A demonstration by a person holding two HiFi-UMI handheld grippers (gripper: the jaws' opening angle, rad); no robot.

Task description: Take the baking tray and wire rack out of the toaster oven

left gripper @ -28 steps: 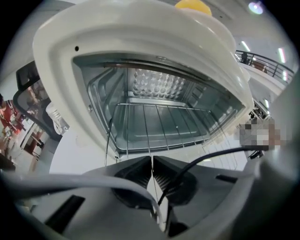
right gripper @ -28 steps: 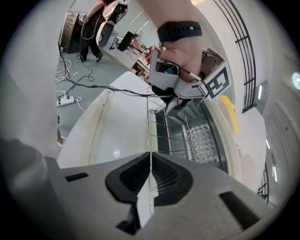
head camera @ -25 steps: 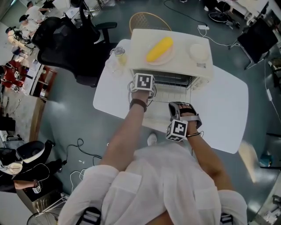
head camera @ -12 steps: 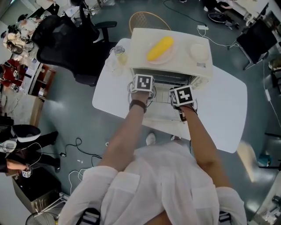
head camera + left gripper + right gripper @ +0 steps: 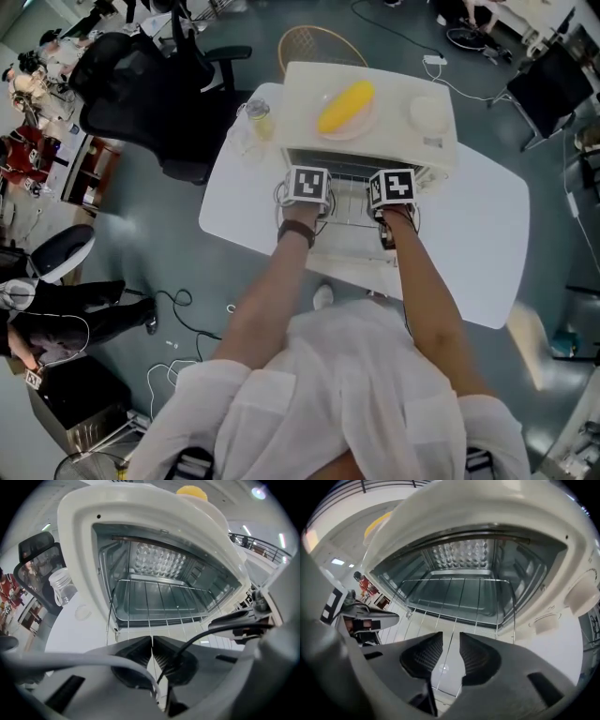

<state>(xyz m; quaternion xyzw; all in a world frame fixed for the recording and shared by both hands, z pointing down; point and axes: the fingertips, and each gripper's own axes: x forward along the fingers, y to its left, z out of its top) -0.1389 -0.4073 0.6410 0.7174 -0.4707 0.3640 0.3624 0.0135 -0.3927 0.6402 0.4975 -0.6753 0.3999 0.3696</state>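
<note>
Holding the front of the thin silver wire rack in my left hand-held gripper, I have its jaws pinched together on one of the rack's wires. My right hand-held gripper sits alongside at the mouth of the cream-coloured toaster oven. Its jaws have just been opening and now stand apart, with a rack wire running between them but neither pad pressing on it.

I judge the job barely started. The oven stands on the white table with its door folded down. The rack appears drawn a little way forward over that door, yet most of it is inside on its side rails. The dull grey metal baking tray lies under the rack, lower in the cavity, untouched. Left to do: close the right side on the rack, draw it clear and set it down, then go back for the tray.

I can read no brand on the oven. The marks around its dials are too small and warped to make out, and the cubes on my hand-held grippers carry only black-and-white square patterns.
</note>
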